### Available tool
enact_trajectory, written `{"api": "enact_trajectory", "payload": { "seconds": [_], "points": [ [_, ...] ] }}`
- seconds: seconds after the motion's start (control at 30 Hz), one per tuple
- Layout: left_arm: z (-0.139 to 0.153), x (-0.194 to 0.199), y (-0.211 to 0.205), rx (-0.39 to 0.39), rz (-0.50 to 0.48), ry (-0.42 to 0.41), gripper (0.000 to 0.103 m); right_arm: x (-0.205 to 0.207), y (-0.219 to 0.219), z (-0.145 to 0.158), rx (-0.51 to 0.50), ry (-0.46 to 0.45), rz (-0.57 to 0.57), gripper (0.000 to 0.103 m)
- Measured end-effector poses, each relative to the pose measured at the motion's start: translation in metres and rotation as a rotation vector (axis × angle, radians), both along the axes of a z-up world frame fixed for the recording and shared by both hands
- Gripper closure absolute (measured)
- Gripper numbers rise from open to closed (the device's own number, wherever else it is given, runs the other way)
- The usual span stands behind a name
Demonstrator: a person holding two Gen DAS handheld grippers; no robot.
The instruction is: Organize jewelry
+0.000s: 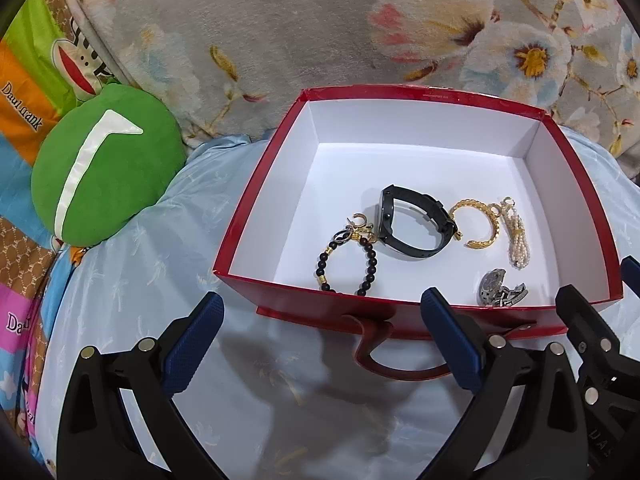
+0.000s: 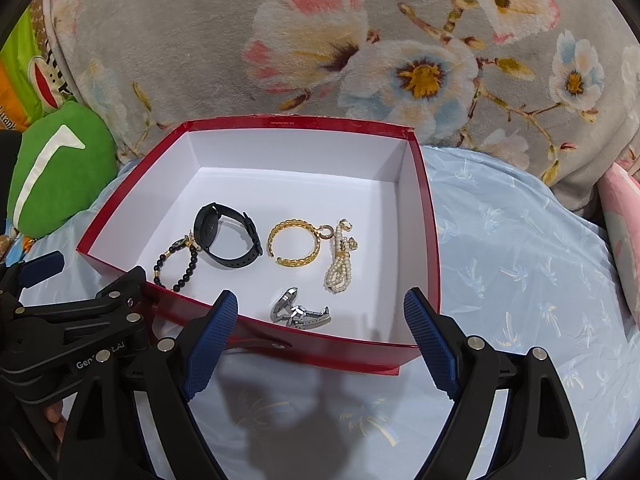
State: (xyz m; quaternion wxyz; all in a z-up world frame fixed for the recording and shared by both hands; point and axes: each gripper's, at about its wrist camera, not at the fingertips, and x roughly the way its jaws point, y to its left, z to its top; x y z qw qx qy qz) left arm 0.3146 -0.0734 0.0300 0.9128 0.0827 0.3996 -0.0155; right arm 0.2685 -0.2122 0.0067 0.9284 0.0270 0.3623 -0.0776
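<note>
A red box (image 1: 236, 240) with a white inside stands open on a light blue sheet; it also shows in the right wrist view (image 2: 430, 248). Inside lie a black bead bracelet (image 1: 348, 264) (image 2: 176, 264), a black watch (image 1: 412, 224) (image 2: 228, 236), a gold chain bracelet (image 1: 480, 222) (image 2: 296, 242), a pearl bracelet (image 1: 518, 244) (image 2: 340, 268) and a silver watch (image 1: 500, 286) (image 2: 300, 312). My left gripper (image 1: 322, 320) is open and empty, just in front of the box's near wall. My right gripper (image 2: 320, 324) is open and empty at the near wall, by the silver watch.
A green cushion (image 1: 104, 168) (image 2: 56, 172) lies left of the box. A grey floral blanket (image 1: 320, 20) (image 2: 360, 40) rises behind it. The box's red strap handle (image 1: 384, 360) hangs on the near side. A pink cushion (image 2: 624, 220) sits at far right.
</note>
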Motion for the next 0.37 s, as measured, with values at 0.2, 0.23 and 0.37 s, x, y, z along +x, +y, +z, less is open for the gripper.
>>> {"api": "enact_trajectory", "payload": {
  "seconds": [0.2, 0.23, 0.37],
  "points": [
    [0.0005, 0.0011, -0.0009, -0.016, -0.025, 0.008, 0.007, 0.0002, 0.0004, -0.0002, -0.005, 0.003, 0.001, 0.02],
    [0.0001, 0.0018, -0.0012, -0.021, -0.027, 0.011, 0.007, 0.0006, 0.0006, -0.0001, -0.005, 0.003, 0.0, 0.02],
    [0.0, 0.0029, -0.001, -0.029, -0.033, 0.016, 0.007, 0.0009, 0.0006, 0.0001, -0.009, 0.002, -0.001, 0.019]
  ]
}}
